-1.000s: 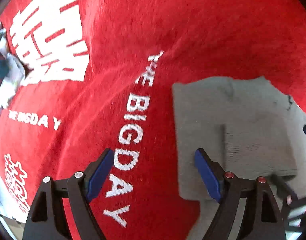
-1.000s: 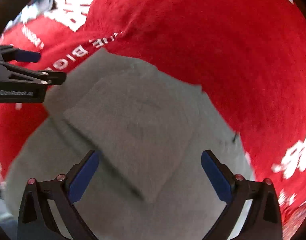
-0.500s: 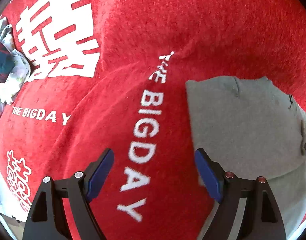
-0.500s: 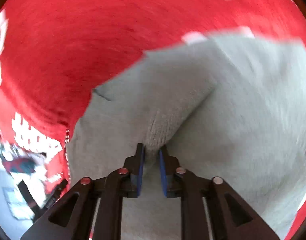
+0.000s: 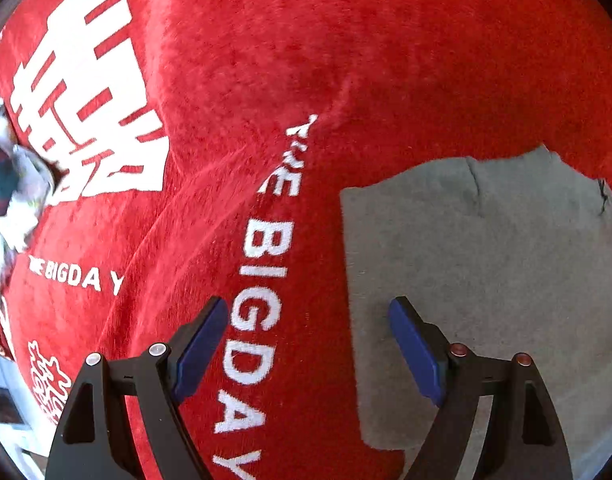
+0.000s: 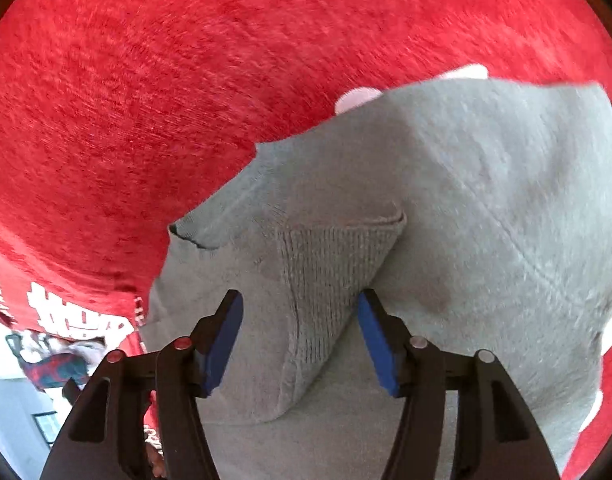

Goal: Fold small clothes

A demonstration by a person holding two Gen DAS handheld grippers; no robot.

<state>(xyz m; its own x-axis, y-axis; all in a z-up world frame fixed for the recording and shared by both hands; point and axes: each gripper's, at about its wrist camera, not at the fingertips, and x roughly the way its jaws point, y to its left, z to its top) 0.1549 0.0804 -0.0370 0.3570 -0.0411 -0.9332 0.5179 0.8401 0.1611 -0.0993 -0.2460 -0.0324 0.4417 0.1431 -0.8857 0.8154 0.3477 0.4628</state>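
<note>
Nearest in the right wrist view: right gripper (image 6: 299, 340), blue-padded fingers (image 6: 221, 344) just parted again after a pinch, now spread with nothing clamped. Ribbed cuff of a folded sleeve (image 6: 330, 280) lying directly between and just ahead of them, untouched by either pad, long axis running away from the fingers and slightly leftward toward the far edge. Sleeve resting on top of the small grey knitted garment (image 6: 486, 208), which spreads ahead and to the right across a red plush cloth with white lettering (image 6: 185, 80) on the bench.

Nearest in the left wrist view: left gripper (image 5: 310, 344), fingers wide apart and empty, straddling the garment's near left edge (image 5: 352, 320), one finger above red cloth, the other above grey knit (image 5: 486, 280). Edge running straight away from the fingers. Garment body lying to the right and ahead.

Judged: both grippers close over the garment, the right nearer the sleeve, the left nearer the side edge for the next fold.

Farthest, at the left rim: a crumpled patterned bundle of clothes (image 5: 9, 184), well apart.
</note>
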